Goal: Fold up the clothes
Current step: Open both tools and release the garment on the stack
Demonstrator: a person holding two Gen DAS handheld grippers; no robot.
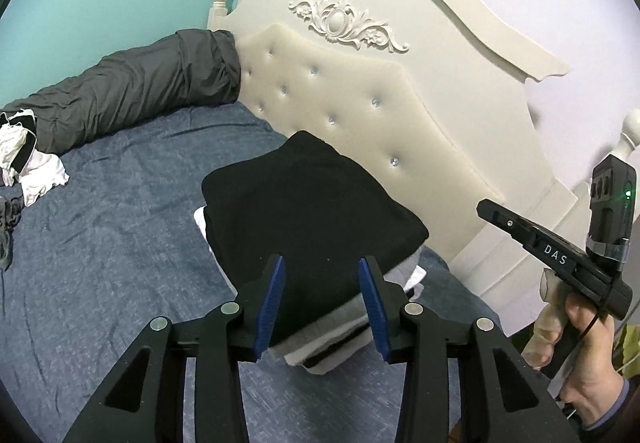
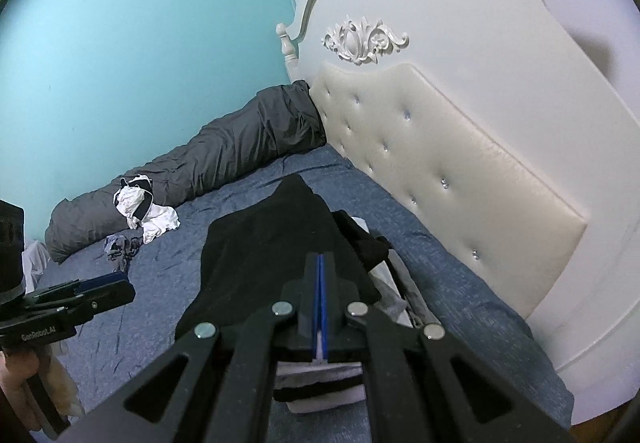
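Bed [image 1: 120, 243]: blue-grey cover, wrinkled, fills the lower part of both views. Cream headboard [image 1: 360, 103], tufted panel with small studs and a carved ornament above it, stands along the bed's far edge against a pale wall; a teal wall meets it at the corner.

Grey rolled duvet [image 1: 140, 91] lies along the teal wall, one end butting the headboard.

Stack of folded clothes [image 1: 312, 211]: black garment on top, grey, white and black layers showing at the near edge. It sits on the cover just beside the headboard, directly ahead of both grippers.

Loose pile of white and black garments [image 2: 140, 207] rests against the duvet, well apart from the stack; a small crumpled grey item [image 2: 120, 245] lies near it on the cover.

Left gripper [image 1: 322, 303]: blue pads spread, hovering over the stack's near edge, nothing pinched between them.

Right gripper [image 2: 321, 303]: blue pads pressed together; whether they hold any cloth cannot be told. It hangs above the stack's near end. A hand [image 1: 588, 359] wraps its handle, seen in the left wrist view.
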